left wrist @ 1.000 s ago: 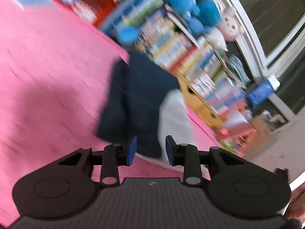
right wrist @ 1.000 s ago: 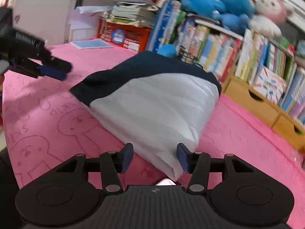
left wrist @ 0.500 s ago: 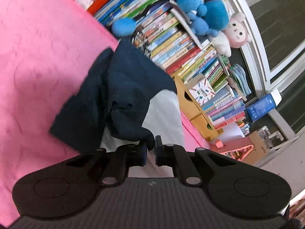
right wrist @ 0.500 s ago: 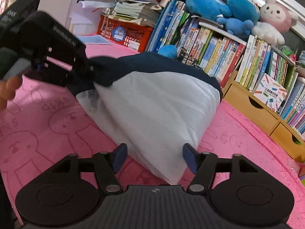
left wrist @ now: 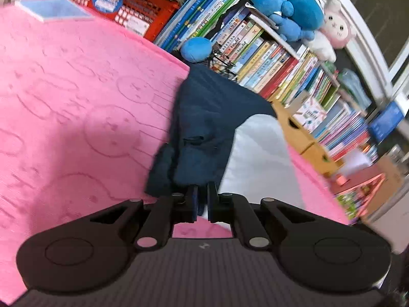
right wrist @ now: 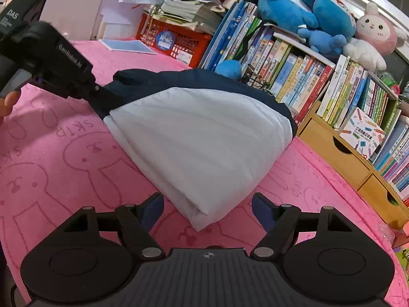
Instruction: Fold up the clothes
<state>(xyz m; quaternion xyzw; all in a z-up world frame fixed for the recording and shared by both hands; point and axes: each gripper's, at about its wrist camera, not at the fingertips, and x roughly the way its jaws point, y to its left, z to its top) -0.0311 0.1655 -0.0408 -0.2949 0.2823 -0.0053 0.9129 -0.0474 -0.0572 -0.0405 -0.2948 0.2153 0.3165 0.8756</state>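
Observation:
A folded navy and white garment lies on the pink mat with rabbit outlines. My left gripper is shut on the garment's navy edge. In the right wrist view the left gripper pinches that navy corner at the far left, lifted slightly off the mat. My right gripper sits at the near white corner and its jaws are opening. The white fold lies between the fingers, and the pads do not press on it.
A person's hand holds the left gripper. A bookshelf with plush toys runs along the mat's far edge. Wooden drawers stand at right. A red basket, a blue ball and a booklet lie behind.
My left gripper came in from the left and closed on the navy corner, pulling it up a little. The right gripper's jaws have spread wider around the white corner.

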